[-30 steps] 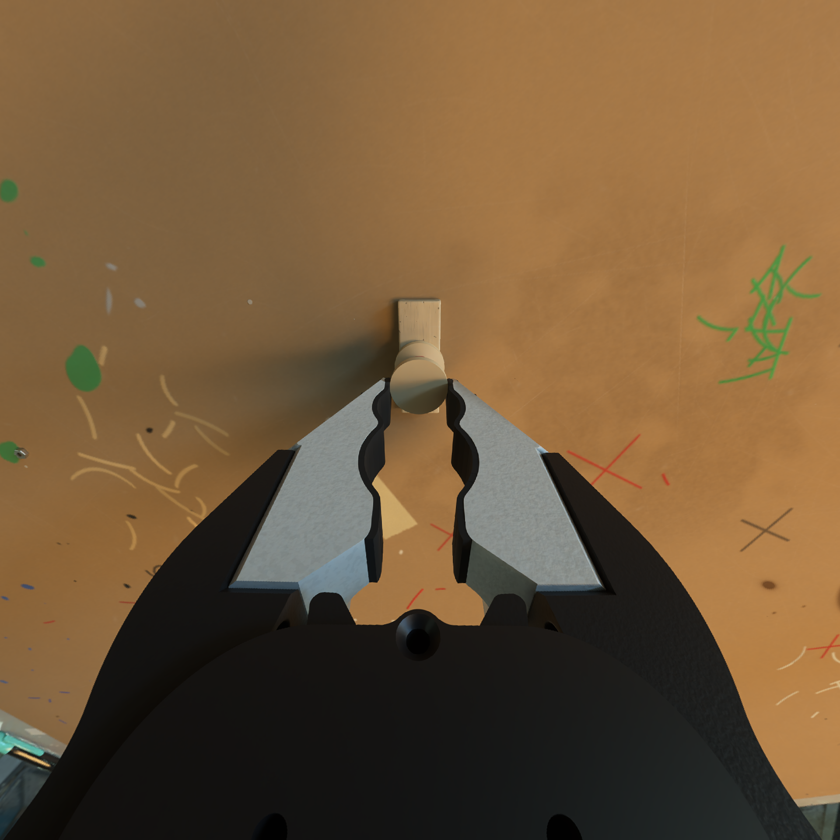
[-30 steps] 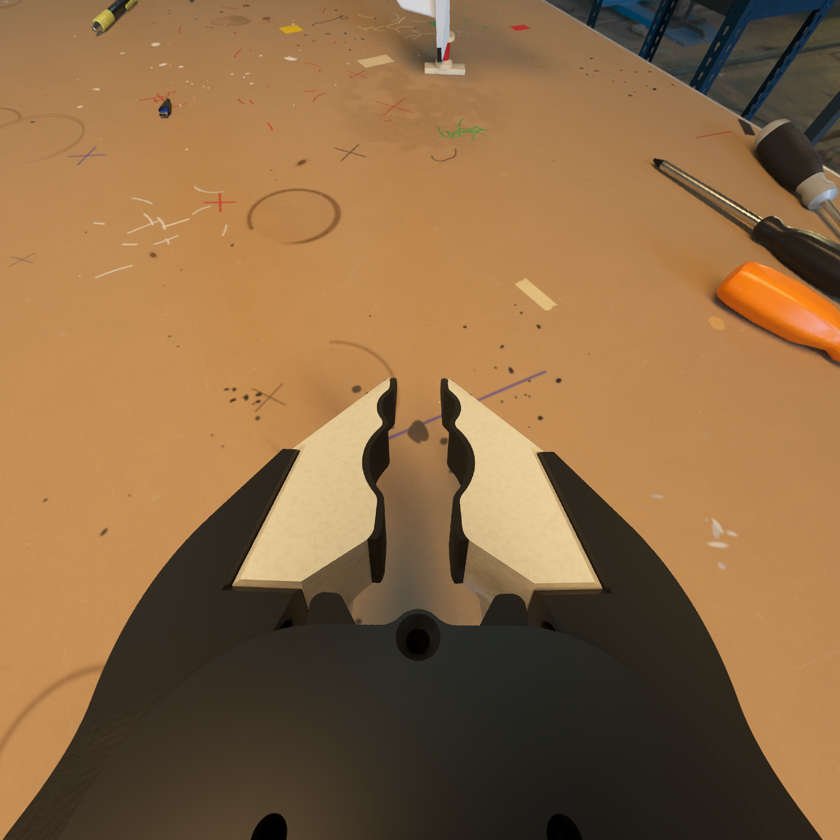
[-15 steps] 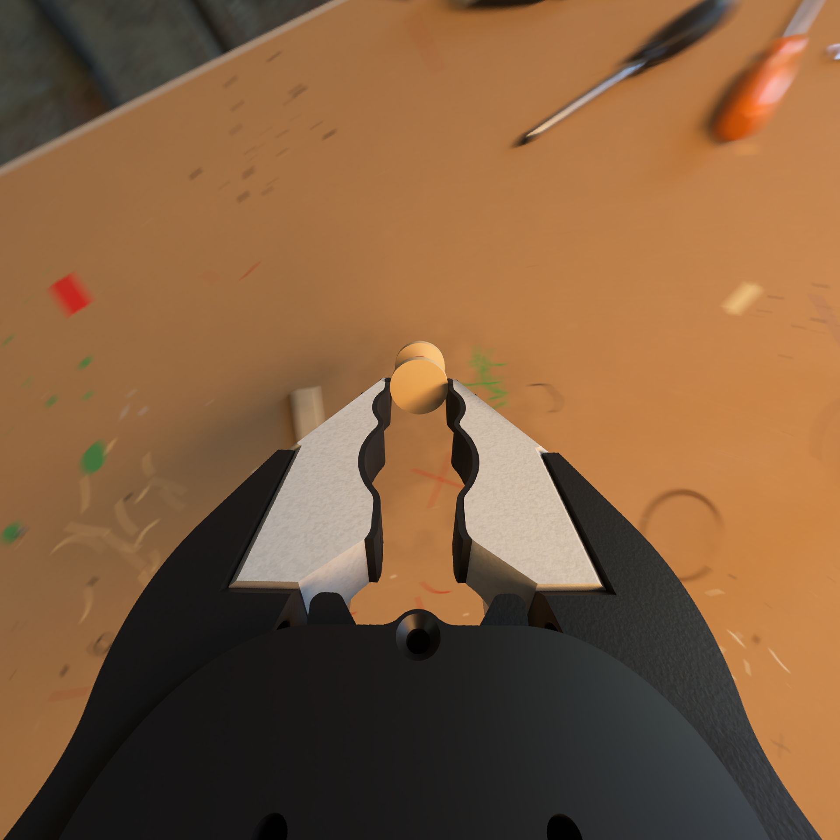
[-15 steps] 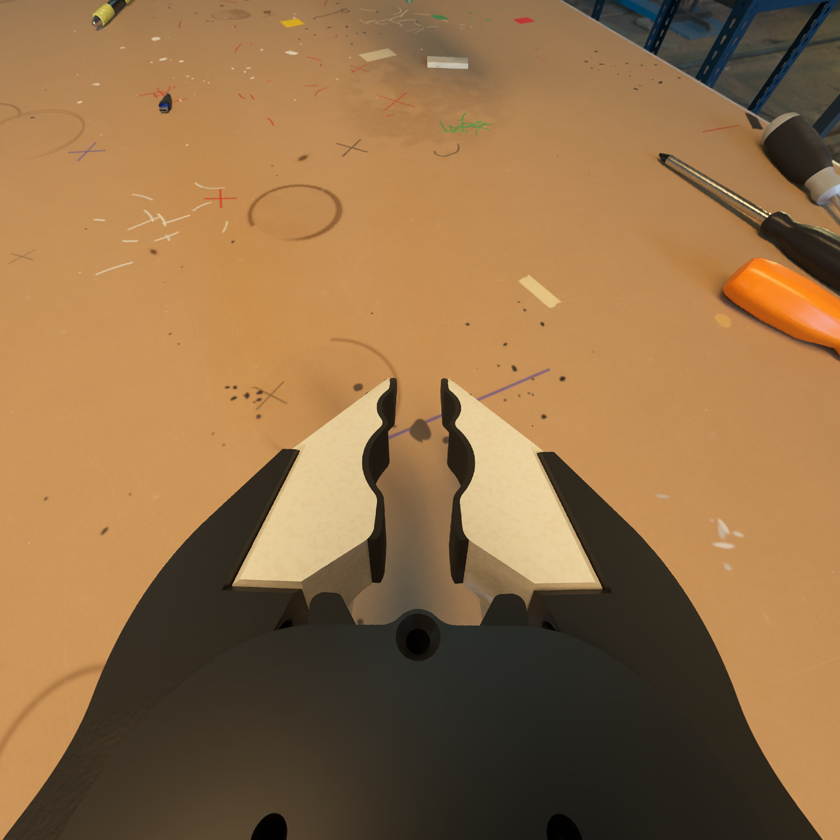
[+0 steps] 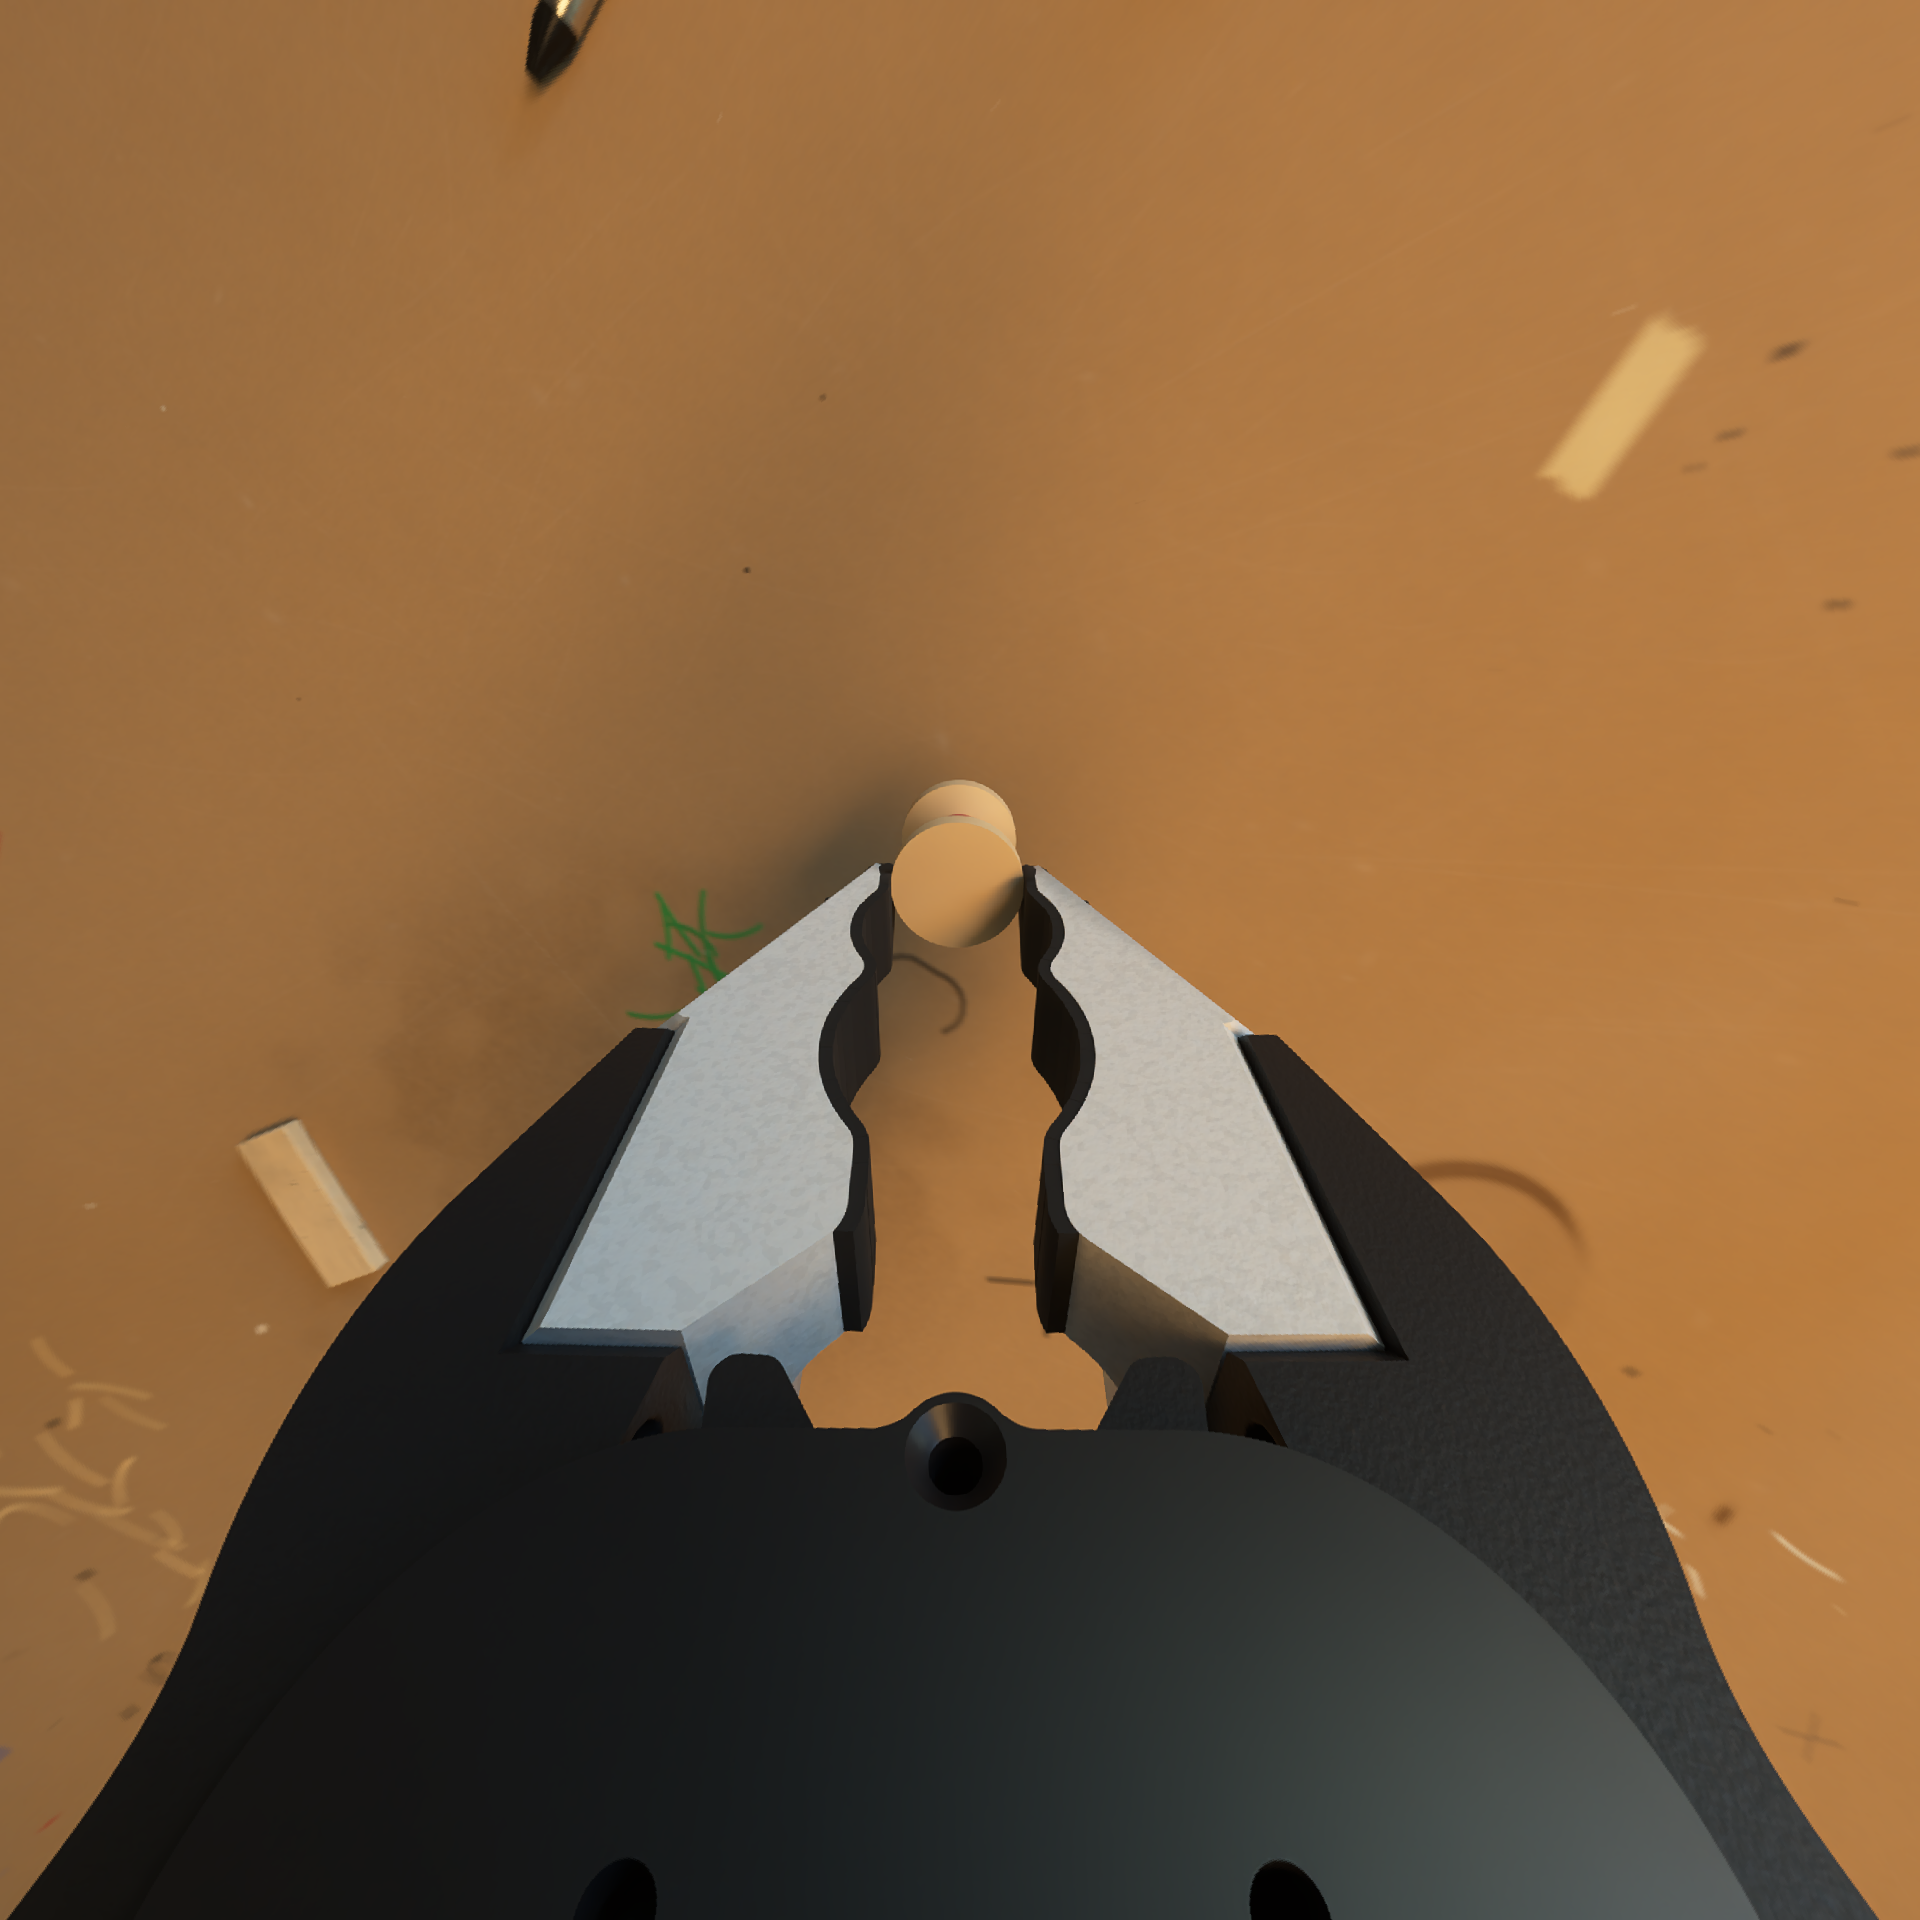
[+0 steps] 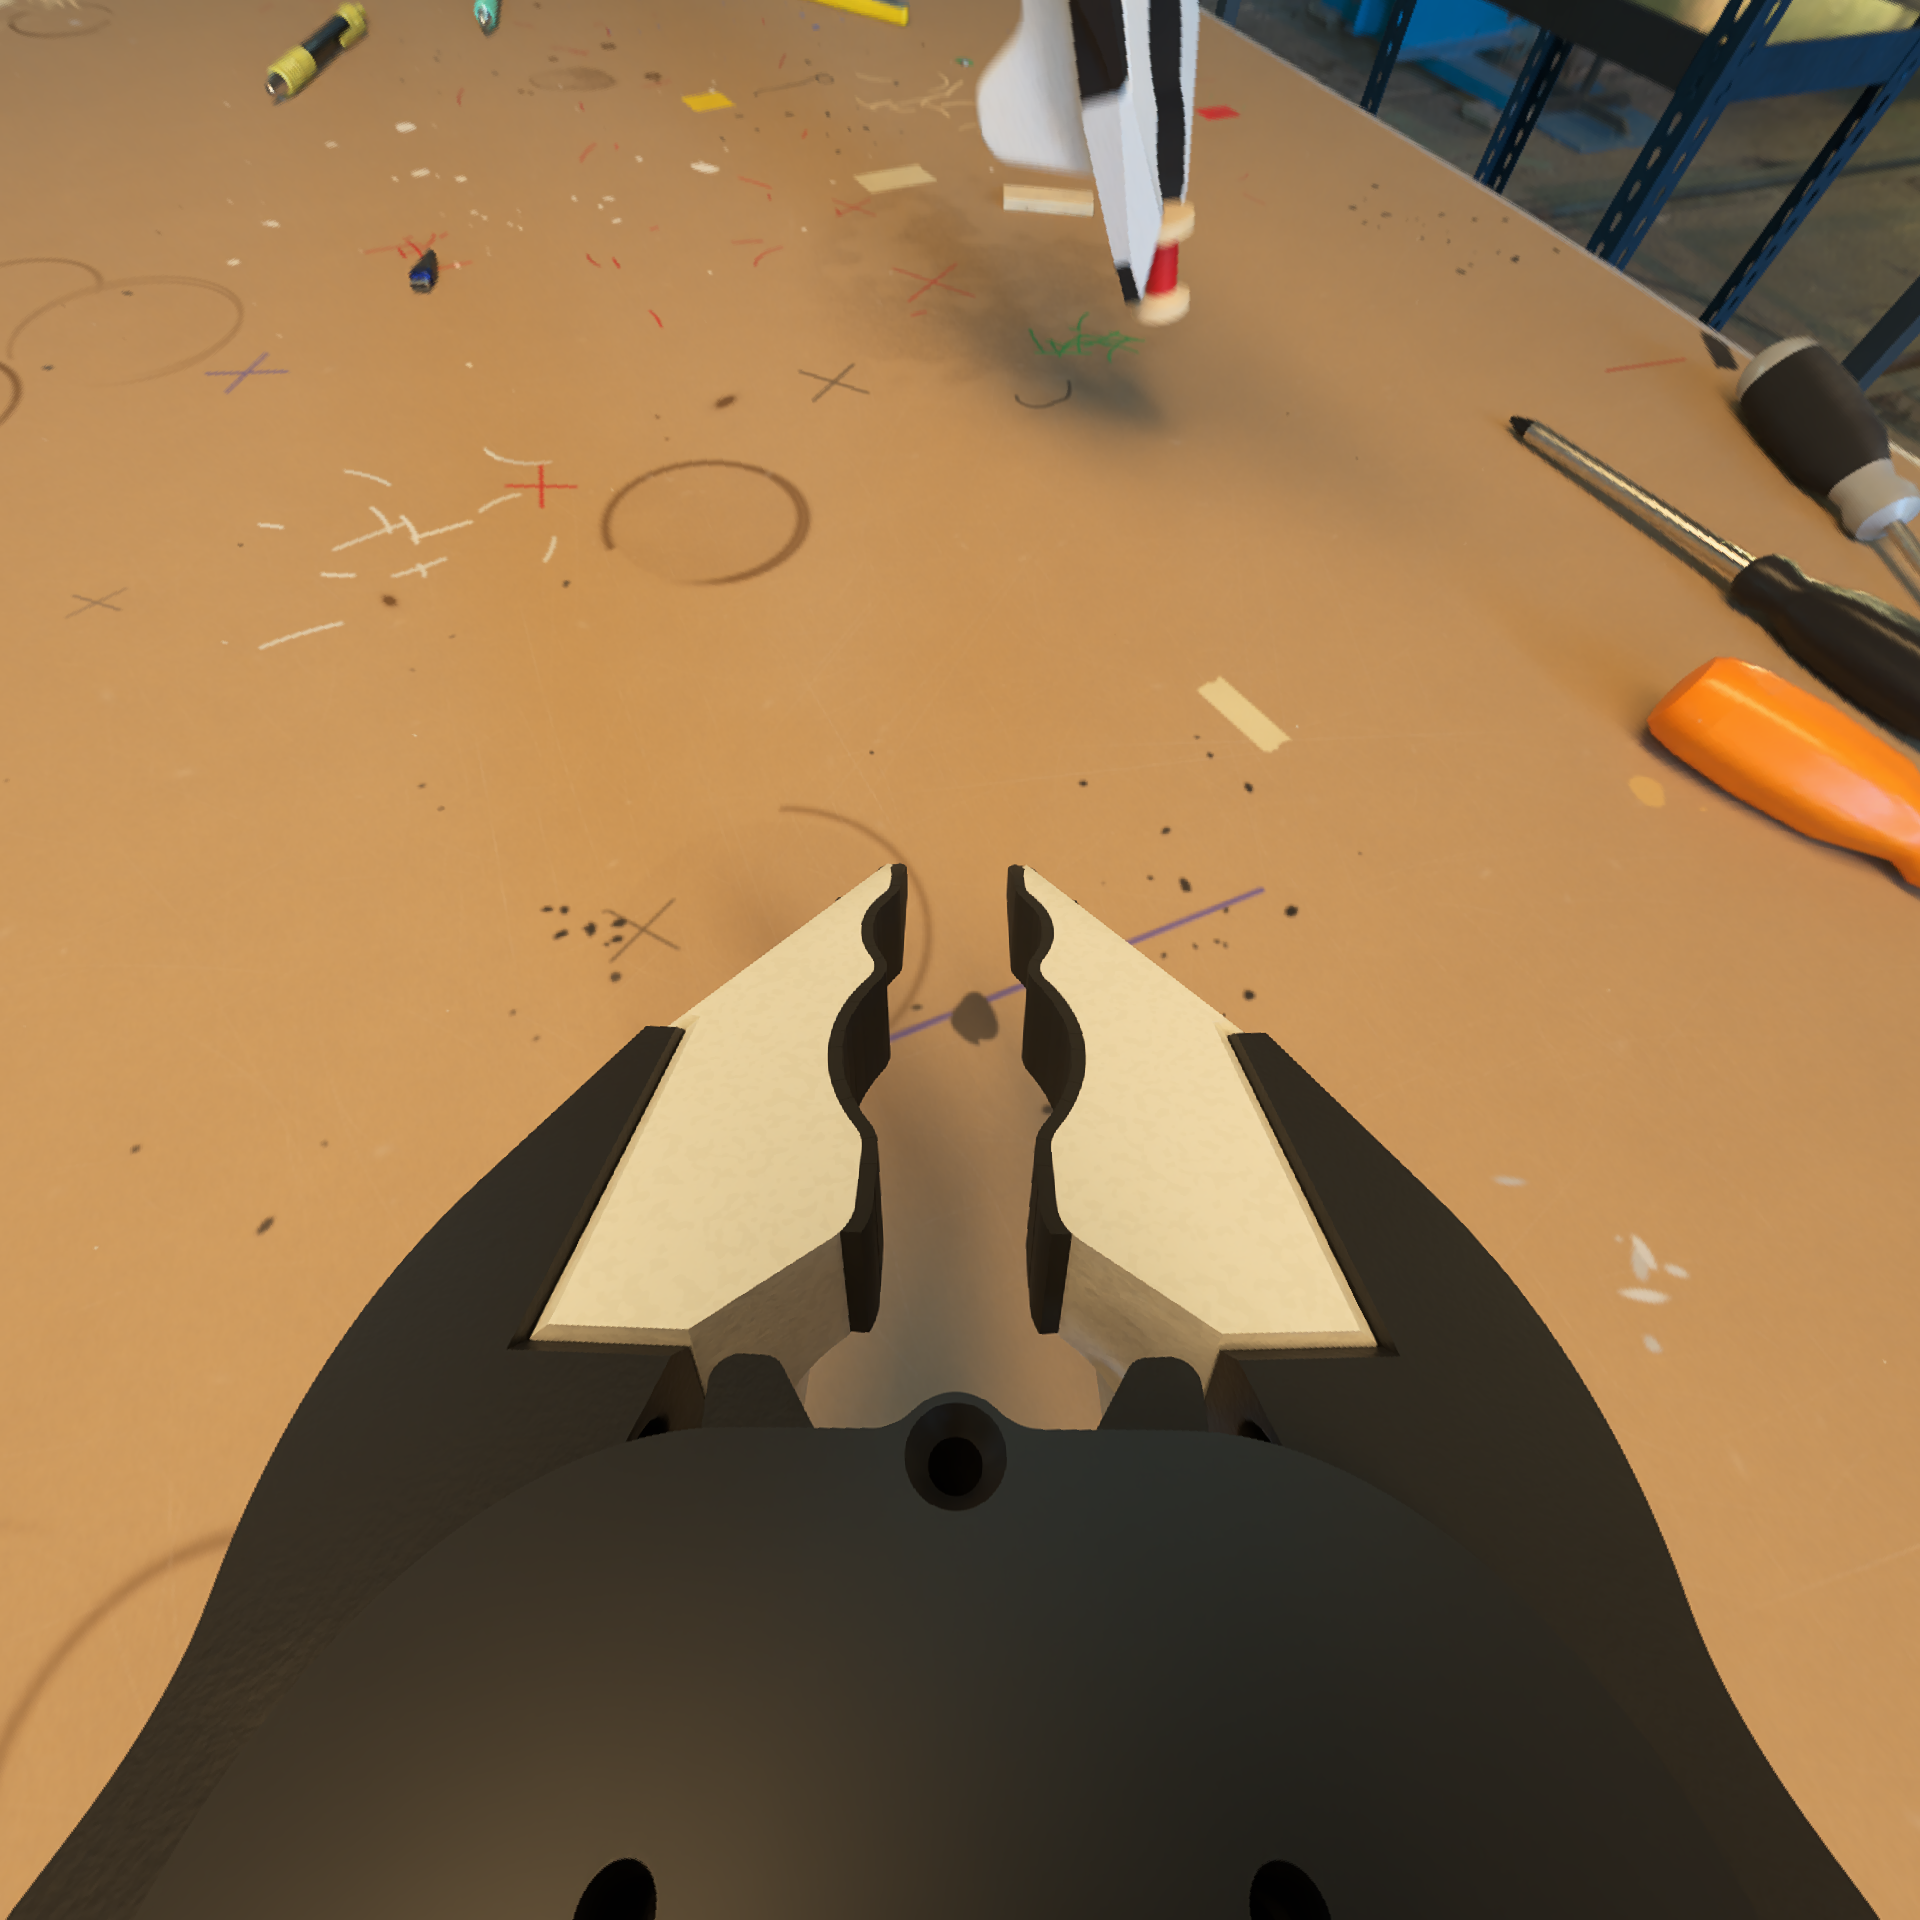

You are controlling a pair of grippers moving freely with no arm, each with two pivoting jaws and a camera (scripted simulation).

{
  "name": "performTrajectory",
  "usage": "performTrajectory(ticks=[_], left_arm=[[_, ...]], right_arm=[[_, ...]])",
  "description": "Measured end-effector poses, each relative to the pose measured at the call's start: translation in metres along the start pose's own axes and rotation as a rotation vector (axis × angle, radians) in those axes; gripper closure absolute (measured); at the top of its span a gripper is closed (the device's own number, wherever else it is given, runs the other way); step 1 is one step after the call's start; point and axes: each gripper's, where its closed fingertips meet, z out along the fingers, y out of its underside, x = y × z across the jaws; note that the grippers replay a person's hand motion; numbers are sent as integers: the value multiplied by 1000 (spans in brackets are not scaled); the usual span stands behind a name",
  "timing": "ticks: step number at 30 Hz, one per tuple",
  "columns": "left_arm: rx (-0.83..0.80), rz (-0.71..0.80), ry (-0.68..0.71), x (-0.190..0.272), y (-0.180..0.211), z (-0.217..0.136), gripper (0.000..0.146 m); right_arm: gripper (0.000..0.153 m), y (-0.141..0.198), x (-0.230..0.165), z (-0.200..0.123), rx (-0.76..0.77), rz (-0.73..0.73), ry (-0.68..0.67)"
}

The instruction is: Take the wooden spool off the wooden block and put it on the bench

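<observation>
My left gripper (image 5: 956,883) is shut on the wooden spool (image 5: 956,906), gripping its near flange between the fingertips. In the right wrist view the spool (image 6: 1164,265) has red thread on its core and hangs upright from the left gripper (image 6: 1127,197), a little above the bench. The pale wooden block (image 5: 310,1203) lies flat on the bench to the left of the spool, with nothing on it; it also shows in the right wrist view (image 6: 1047,200), behind the spool. My right gripper (image 6: 956,883) is open and empty, low over the bench.
Two dark-handled screwdrivers (image 6: 1704,551) and an orange handle (image 6: 1787,748) lie at the right by the bench edge (image 6: 1455,197). A screwdriver tip (image 5: 556,36) shows far ahead of the spool. A tan tape strip (image 5: 1621,405) and marks cover the bench.
My left gripper has lifted the spool off the block, carried it away to one side and come down near the bench. The right gripper has stayed put.
</observation>
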Motion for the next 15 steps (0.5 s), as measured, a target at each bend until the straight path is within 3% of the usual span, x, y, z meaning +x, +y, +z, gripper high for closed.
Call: performTrajectory(ticks=[3, 8, 14, 15], left_arm=[[-100, 28, -72, -10, 0, 22, 123], [-177, 25, -9, -3, 4, 47, 123], [-193, 21, 8, -4, 5, 49, 123], [-195, 28, 4, -5, 6, 48, 116]], right_arm=[[134, -3, -4, 0, 22, -9, -8], [133, -2, -9, 3, -10, -33, -22], [133, -2, -10, 3, -1, -22, -30], [133, -2, -10, 3, -2, -24, -28]])
